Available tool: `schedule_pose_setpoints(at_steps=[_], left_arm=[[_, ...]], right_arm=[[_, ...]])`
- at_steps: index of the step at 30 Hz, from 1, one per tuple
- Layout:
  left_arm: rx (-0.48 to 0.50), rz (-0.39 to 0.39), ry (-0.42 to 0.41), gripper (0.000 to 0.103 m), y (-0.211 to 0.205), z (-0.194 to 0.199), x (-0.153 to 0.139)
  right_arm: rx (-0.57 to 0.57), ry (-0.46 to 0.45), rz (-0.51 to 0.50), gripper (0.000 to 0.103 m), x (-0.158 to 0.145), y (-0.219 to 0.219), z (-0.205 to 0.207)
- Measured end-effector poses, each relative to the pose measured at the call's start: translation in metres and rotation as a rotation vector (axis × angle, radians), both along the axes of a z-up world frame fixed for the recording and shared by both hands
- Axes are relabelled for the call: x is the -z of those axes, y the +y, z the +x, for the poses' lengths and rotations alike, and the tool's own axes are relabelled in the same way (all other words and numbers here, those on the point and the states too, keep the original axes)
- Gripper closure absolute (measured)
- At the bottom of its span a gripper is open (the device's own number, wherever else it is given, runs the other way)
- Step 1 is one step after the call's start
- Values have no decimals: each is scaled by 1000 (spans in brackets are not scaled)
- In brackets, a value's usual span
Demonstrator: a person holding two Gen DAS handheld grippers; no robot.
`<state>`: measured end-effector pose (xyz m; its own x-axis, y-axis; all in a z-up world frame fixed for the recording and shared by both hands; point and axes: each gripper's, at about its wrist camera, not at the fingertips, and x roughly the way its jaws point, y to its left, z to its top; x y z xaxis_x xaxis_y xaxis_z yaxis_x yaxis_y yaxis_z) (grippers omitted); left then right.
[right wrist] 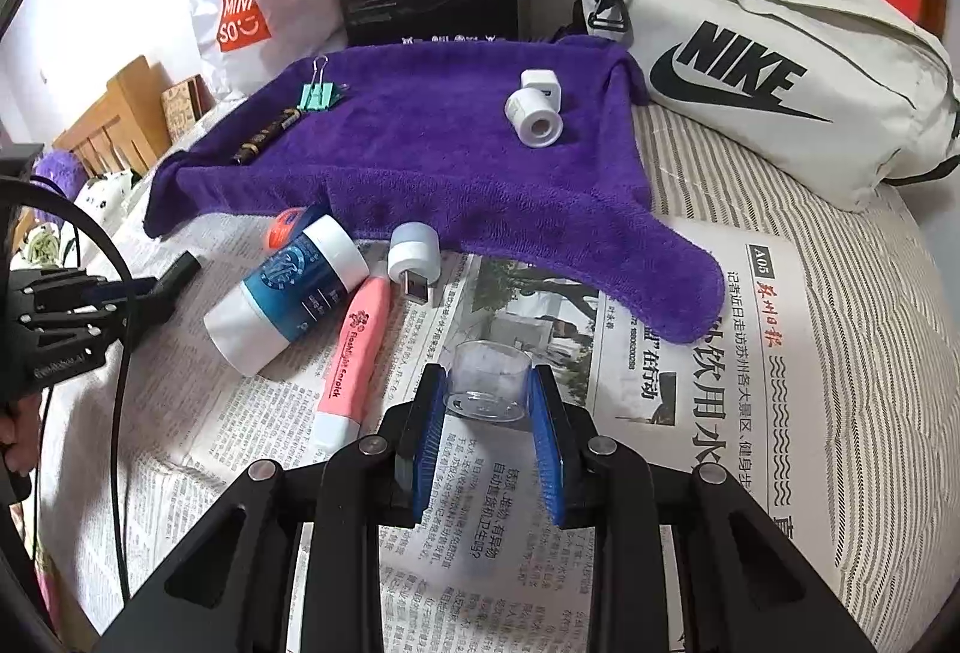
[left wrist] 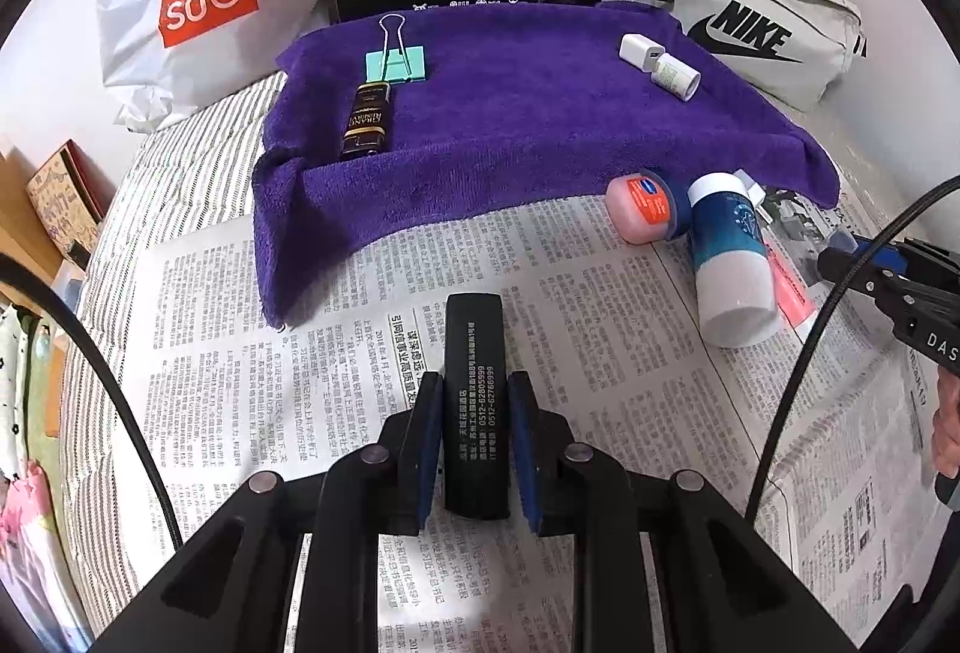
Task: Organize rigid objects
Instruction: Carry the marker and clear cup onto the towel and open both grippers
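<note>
Presently left gripper clenched on black rectangular case over newspaper, purple towel at 12 o'clock. Right gripper grasping clear plastic cup; blue-white bottle at 10 o'clock.

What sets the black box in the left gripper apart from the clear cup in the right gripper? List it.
The black box is opaque, long and flat-sided with white print; the clear cup is see-through, short and round. The black box runs lengthwise between the left gripper pads; the clear cup sits only at the right gripper tips. Both are clamped between blue pads above the newspaper.
</note>
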<state>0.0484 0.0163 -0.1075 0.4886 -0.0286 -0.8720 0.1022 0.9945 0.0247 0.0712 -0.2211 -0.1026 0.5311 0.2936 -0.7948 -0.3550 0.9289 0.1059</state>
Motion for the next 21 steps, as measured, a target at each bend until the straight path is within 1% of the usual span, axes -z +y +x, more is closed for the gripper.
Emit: schedule_pose_setpoints(at_steps=[5,9,13,21], left_arm=[[-14,-28,15,82,4,1,-2],[-26,-39,8,82,6,-2,-6],[-18,-64,8,82,7,-3,-10],[-20,-105,-23,82,13,0,-29]], right_arm=[[7,16,4,75,2,-1,2],[2,-3,5,75,-6,-4,0],[-3,-14,-8,75,-12,-4,1],[-8,-23,-2,75,-23,-3,8]])
